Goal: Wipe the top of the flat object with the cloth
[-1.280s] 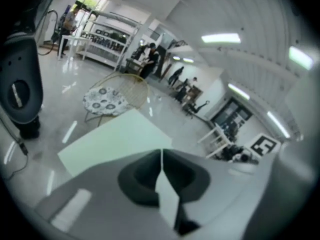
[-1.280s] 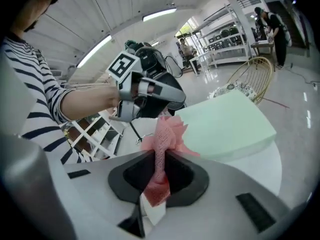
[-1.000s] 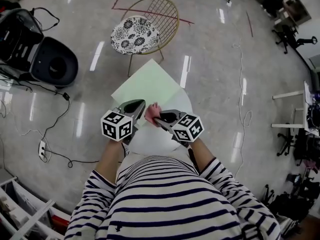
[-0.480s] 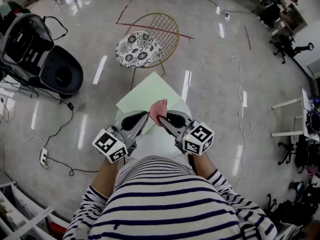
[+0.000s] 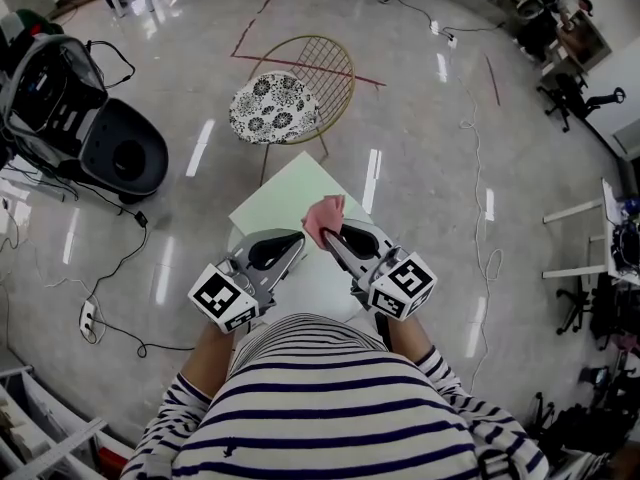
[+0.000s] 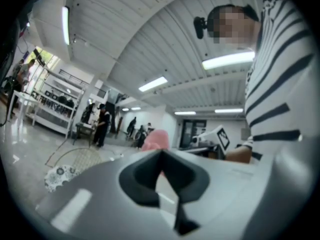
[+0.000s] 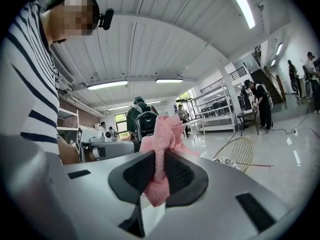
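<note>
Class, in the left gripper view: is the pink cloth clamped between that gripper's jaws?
No: the left gripper is shut on nothing; the right gripper pinches the pink cloth.

No word, number or brand can be read anywhere. The left gripper [image 5: 299, 236] and right gripper [image 5: 327, 232] bear only black-and-white square markers [image 5: 222, 298] (patterns, not letters).

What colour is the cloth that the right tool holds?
Pink, with a net-like weave; the cloth shows best in the right gripper view.
</note>
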{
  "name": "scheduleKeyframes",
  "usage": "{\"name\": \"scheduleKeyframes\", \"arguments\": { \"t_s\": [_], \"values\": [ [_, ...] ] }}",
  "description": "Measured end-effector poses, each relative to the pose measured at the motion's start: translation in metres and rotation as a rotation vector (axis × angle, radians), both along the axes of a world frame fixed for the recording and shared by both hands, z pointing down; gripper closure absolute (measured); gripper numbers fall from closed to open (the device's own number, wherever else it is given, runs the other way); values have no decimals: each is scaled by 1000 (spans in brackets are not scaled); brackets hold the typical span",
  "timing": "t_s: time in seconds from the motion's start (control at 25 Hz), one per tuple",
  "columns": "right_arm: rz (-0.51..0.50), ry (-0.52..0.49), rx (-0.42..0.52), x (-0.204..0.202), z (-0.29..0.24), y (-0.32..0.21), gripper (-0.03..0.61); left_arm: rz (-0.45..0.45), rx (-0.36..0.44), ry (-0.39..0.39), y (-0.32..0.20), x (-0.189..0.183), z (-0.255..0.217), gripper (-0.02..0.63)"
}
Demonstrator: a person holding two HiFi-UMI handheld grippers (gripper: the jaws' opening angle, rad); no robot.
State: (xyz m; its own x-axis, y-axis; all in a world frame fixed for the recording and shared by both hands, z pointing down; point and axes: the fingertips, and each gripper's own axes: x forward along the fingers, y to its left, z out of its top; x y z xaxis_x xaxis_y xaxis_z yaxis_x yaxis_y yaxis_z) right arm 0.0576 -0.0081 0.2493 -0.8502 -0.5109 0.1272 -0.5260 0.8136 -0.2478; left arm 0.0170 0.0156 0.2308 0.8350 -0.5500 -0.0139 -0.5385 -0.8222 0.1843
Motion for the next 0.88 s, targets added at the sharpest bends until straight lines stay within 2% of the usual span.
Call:
{"name": "scheduleKeyframes", "arguments": {
  "t_s": [0.32,0.88],
  "values": [
    [0,14,18,16,-3,-8,526,-6,-29,-10,-3,14,8,606],
    [-73,47,30,33,-1,-14,528,-44,-40,7,-3,34,10,606]
  ]
}}
